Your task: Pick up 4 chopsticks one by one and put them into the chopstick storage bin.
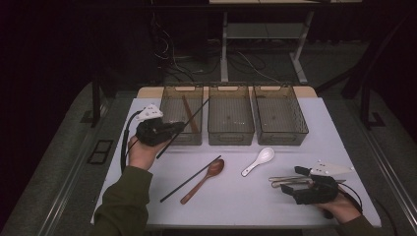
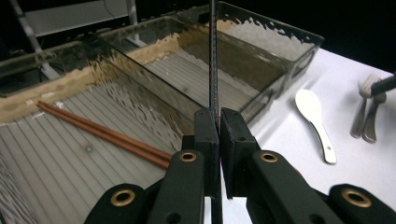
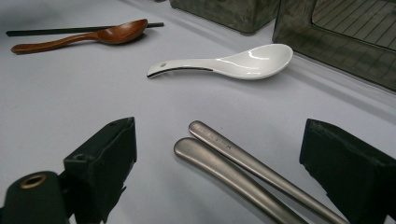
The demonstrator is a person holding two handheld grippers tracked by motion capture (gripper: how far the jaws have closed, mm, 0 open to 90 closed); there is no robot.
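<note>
Now, left claw [image 2: 218,122]: clamping a thin black chopstick [image 2: 213,56] over the left smoked-plastic bin [image 1: 168,98], at ten o'clock on the white table [image 1: 275,196].
Right claw [image 3: 233,163]: gaping wide, straddling two grey metal handles [image 3: 233,163] at four o'clock.

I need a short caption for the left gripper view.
Left claw shut on a black chopstick above the tray holding brown chopsticks.

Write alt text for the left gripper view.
The left gripper clamps a black chopstick upright above the first of three smoky plastic bins, where two brown chopsticks already lie. A white spoon rests on the white table beyond.
</note>
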